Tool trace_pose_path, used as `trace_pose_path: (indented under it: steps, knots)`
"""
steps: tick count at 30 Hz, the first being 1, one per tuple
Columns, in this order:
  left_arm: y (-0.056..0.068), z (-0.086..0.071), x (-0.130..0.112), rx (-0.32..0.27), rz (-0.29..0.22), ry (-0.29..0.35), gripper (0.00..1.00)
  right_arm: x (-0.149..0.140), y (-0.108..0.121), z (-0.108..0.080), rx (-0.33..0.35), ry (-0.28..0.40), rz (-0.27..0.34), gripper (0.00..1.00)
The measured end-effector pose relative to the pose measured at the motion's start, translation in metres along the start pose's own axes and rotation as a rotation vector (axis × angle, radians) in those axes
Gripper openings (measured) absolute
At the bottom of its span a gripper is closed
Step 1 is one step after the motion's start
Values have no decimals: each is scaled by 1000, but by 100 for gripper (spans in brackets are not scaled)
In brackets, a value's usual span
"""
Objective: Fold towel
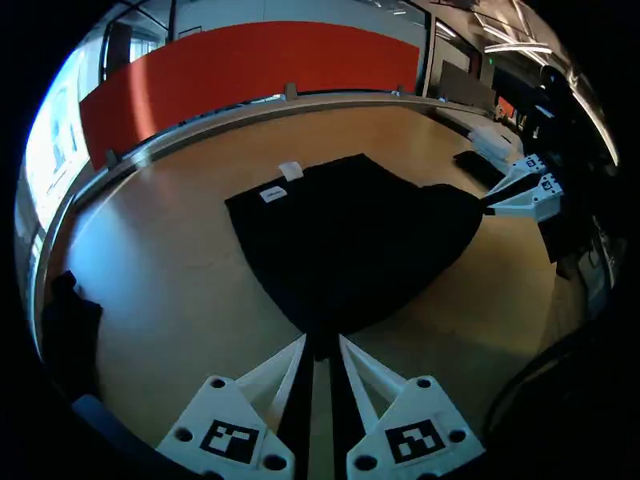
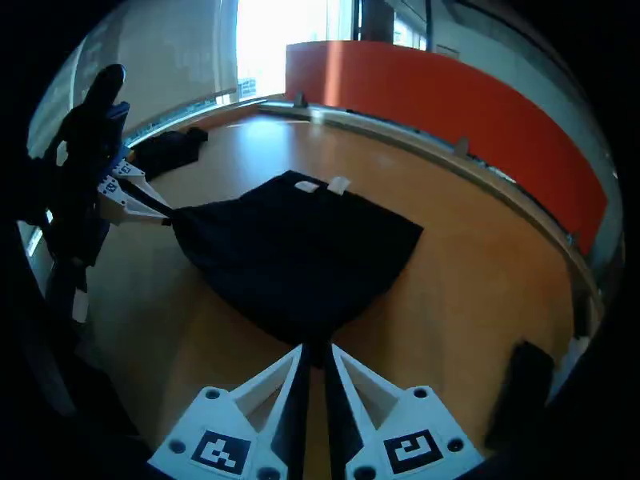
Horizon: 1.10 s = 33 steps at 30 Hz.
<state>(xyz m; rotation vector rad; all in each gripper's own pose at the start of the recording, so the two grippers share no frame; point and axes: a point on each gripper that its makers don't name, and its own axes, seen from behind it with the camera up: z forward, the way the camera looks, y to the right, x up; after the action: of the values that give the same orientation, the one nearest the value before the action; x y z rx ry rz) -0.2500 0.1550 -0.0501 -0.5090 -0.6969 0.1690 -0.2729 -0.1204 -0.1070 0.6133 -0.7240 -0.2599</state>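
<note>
**Operator:** Left gripper view. What are the fingers doing?

**Technician:** The left gripper [image 1: 322, 346] is pinching the near corner of the black towel [image 1: 352, 232]. Its two fingers are standing almost together, with only cloth between them.

**Operator:** Where is the towel lying?

**Technician:** It is spreading away from the fingers across the wooden table [image 1: 176, 264], widening toward the far side. White tags [image 1: 274, 194] are showing near its far left corner. An orange partition [image 1: 240, 72] is running along the far edge of the table.

**Operator:** Is the other tool showing there?

**Technician:** Yes. At the far right, the right gripper [image 1: 488, 206] is gripping the towel's right corner, with its fingers narrowing to a point on the cloth.

**Operator:** Right gripper view. What are its fingers doing?

**Technician:** The fingers are sitting nearly closed at the near edge, clamping a towel corner between them. The towel is lying on the table just ahead, with its tags showing at the far edge. At the left, the left gripper is holding another corner and pulling it to a point. A dark cloth [image 2: 168, 150] is lying at the far left, apart from the towel.
</note>
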Motion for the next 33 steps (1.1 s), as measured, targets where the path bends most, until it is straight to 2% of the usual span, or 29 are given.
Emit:
trace_pose_path:
  steps: [9, 20, 27, 33]
  knots:
    - [4, -29, 22, -1, -29, 13, 13, 28, -2, -25, -4, 34, 4, 11]
    - [13, -59, 35, -9, -53, 20, 13, 48, -6, -53, 4, 46, 7, 11]
    - [16, -72, 38, -13, -59, 24, 13, 52, -13, -67, 20, 41, 17, 11]
    - [14, -74, 38, -9, -62, 23, 13, 50, -18, -70, 27, 28, 20, 11]
